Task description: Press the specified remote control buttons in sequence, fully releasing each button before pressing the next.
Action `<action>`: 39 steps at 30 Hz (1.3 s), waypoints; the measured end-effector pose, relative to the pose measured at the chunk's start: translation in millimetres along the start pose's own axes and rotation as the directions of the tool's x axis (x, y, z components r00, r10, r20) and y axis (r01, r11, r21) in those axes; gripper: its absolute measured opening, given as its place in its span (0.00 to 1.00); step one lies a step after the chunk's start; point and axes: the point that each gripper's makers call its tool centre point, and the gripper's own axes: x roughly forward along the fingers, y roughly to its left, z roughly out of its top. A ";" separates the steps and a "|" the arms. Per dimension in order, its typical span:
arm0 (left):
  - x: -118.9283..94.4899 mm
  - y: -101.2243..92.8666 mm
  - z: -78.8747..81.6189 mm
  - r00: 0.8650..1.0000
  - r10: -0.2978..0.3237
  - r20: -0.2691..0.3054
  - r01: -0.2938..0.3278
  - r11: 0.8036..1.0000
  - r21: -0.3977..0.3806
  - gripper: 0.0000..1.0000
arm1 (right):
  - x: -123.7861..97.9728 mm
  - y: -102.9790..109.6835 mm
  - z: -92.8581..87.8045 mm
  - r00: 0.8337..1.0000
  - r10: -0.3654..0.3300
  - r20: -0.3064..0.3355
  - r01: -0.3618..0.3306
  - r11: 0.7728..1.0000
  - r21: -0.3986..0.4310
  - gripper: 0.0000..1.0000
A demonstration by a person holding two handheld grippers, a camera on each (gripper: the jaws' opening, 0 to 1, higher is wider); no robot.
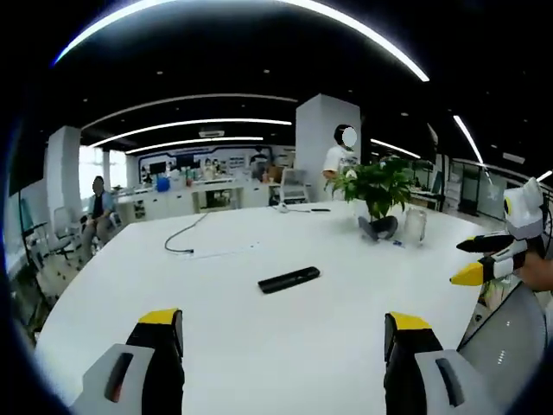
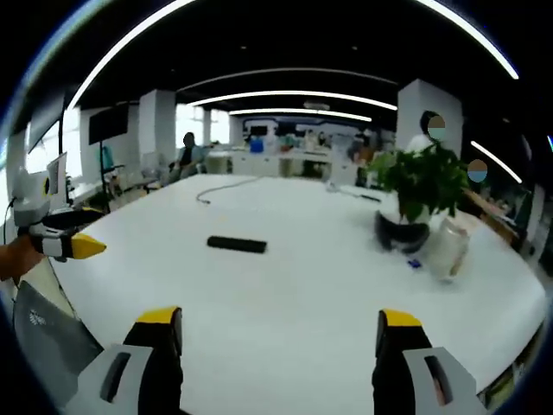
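Note:
A slim black remote control [image 1: 289, 279] [image 2: 236, 245] lies flat near the middle of the white table [image 1: 285, 363] [image 2: 285, 294]. My left gripper [image 1: 283, 333] is open, its yellow-tipped jaws wide apart above the near table edge, well short of the remote. My right gripper [image 2: 278, 333] is open too, with nothing between its jaws. In the left gripper view, the right gripper [image 1: 473, 259] enters at the right edge, held off the table's side. The left gripper [image 2: 76, 233] enters the right gripper view from the left. Neither touches the remote.
A potted plant [image 1: 380, 186] [image 2: 421, 186] and a clear jar [image 1: 416, 226] [image 2: 449, 246] stand on the table's far right. A thin cable [image 1: 186, 238] [image 2: 216, 186] trails across the far side. A grey chair back [image 1: 510, 337] [image 2: 39, 328] sits beside the table. People are in the background.

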 end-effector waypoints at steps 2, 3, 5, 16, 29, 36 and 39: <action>-4.1 1.4 0.0 1.000 0.002 0.012 -0.002 1.000 0.001 1.00 | -0.5 -1.7 -0.6 1.000 -0.010 0.000 0.010 1.000 -0.002 0.92; -6.8 1.5 1.0 1.000 -0.001 0.025 0.001 1.000 0.001 1.00 | -1.1 -3.4 -0.4 1.000 -0.018 0.002 0.018 1.000 -0.008 0.92; -10.6 5.6 0.1 0.999 0.020 0.037 -0.019 1.000 -0.006 1.00 | -1.6 -7.7 -2.3 1.000 -0.031 -0.003 0.031 0.999 -0.008 0.92; -25.1 18.8 -22.0 0.997 0.069 -0.017 -0.069 0.998 -0.006 1.00 | -0.5 -13.5 -6.7 0.998 -0.059 -0.012 0.059 0.998 0.006 0.89; -26.6 29.9 -33.5 0.992 0.125 -0.034 -0.125 0.992 -0.005 1.00 | 0.3 -13.3 -8.7 0.997 -0.067 -0.021 0.067 0.998 -0.003 0.88; -29.9 36.1 -29.7 0.986 0.167 -0.013 -0.167 0.986 0.023 1.00 | -1.9 -21.8 -7.8 0.994 -0.109 -0.013 0.109 0.994 0.001 0.85; -30.8 37.8 -29.8 0.985 0.174 -0.013 -0.174 0.985 0.019 1.00 | -1.9 -22.8 -7.7 0.994 -0.106 -0.010 0.106 0.994 0.015 0.86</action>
